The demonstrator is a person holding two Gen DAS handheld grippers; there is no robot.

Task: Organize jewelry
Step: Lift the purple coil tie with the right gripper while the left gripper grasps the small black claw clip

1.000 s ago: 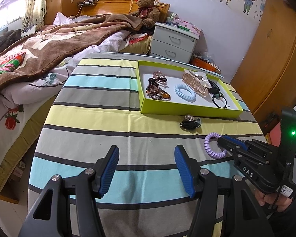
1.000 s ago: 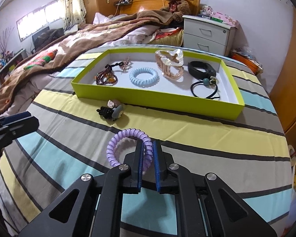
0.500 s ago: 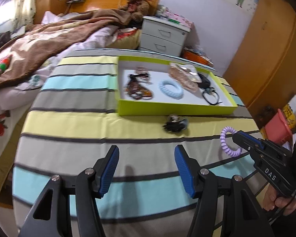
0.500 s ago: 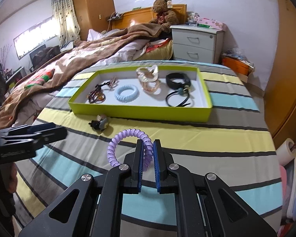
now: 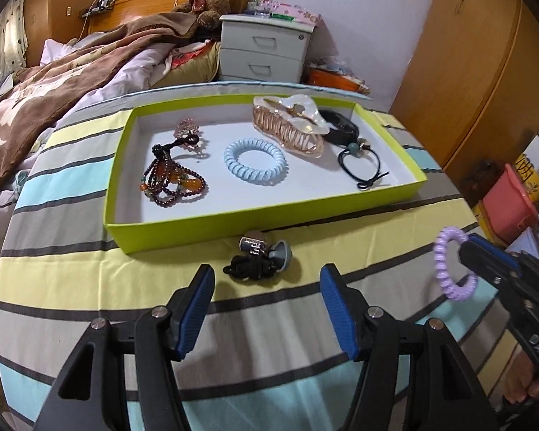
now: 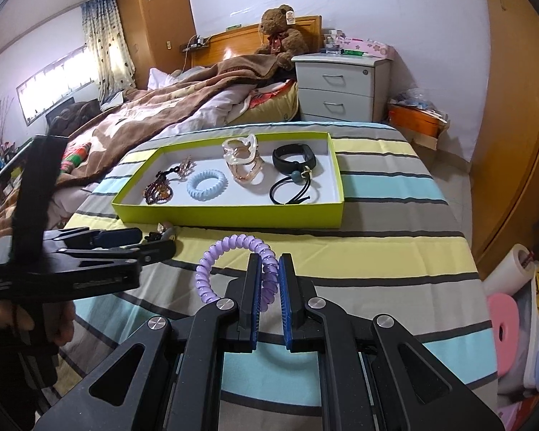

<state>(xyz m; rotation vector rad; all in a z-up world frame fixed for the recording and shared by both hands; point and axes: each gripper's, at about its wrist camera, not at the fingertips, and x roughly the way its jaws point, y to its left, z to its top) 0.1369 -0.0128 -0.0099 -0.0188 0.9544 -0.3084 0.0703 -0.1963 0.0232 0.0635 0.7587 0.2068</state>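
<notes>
A lime-green tray [image 5: 183, 231] [image 6: 233, 217] lies on the striped table and holds a bead bracelet [image 5: 169, 183], a blue coil hair tie [image 5: 255, 161] [image 6: 206, 185], a clear claw clip [image 5: 291, 125] and black hair ties [image 5: 363, 165]. A black hair tie with a clip [image 5: 260, 260] lies in front of the tray. My left gripper [image 5: 266, 287] is open, just short of it. My right gripper [image 6: 268, 269] [image 5: 465, 248] is shut on a purple coil hair tie [image 6: 230, 251] [image 5: 449, 265], held above the table.
A bed with a brown blanket [image 5: 54, 82] is to the left. A grey nightstand [image 5: 266, 54] stands behind the table. Wooden wardrobes [image 5: 467, 72] and a pink bin [image 5: 508, 204] are on the right.
My right gripper has lifted the purple coil hair tie off the table. My left gripper has moved forward toward the black hair tie and the tray.
</notes>
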